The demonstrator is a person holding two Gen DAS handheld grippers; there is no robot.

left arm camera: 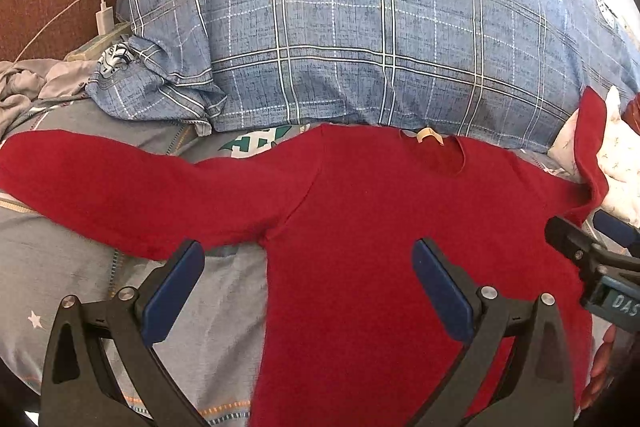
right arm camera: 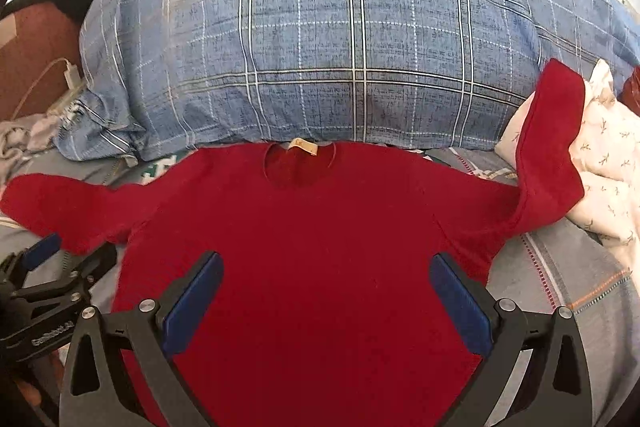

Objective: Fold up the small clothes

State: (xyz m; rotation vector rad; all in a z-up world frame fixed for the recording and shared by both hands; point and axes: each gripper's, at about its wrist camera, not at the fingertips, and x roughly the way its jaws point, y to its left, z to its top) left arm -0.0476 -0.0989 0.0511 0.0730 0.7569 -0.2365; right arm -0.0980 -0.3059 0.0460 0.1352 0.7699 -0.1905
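A small red long-sleeved sweater [left arm camera: 380, 211] [right arm camera: 320, 227] lies flat on the bed, neck hole [right arm camera: 298, 165] toward the pillow. Its left sleeve [left arm camera: 100, 187] stretches out flat. Its right sleeve [right arm camera: 552, 147] bends upward against a white cloth. My left gripper [left arm camera: 308, 271] hovers open over the sweater's left armpit edge, one finger over the sheet, the other over the body. My right gripper [right arm camera: 326, 287] stands open above the sweater's chest. Each gripper shows at the edge of the other's view: the right gripper [left arm camera: 592, 243] and the left gripper [right arm camera: 60, 263]. Nothing is held.
A big blue plaid pillow [left arm camera: 360, 39] [right arm camera: 320, 47] lies just behind the sweater. A white patterned cloth [right arm camera: 608, 167] is at the right. Grey bedsheet [left arm camera: 80, 267] lies underneath. A white charger and cable [left arm camera: 104, 15] and crumpled grey clothes [left arm camera: 24, 87] sit far left.
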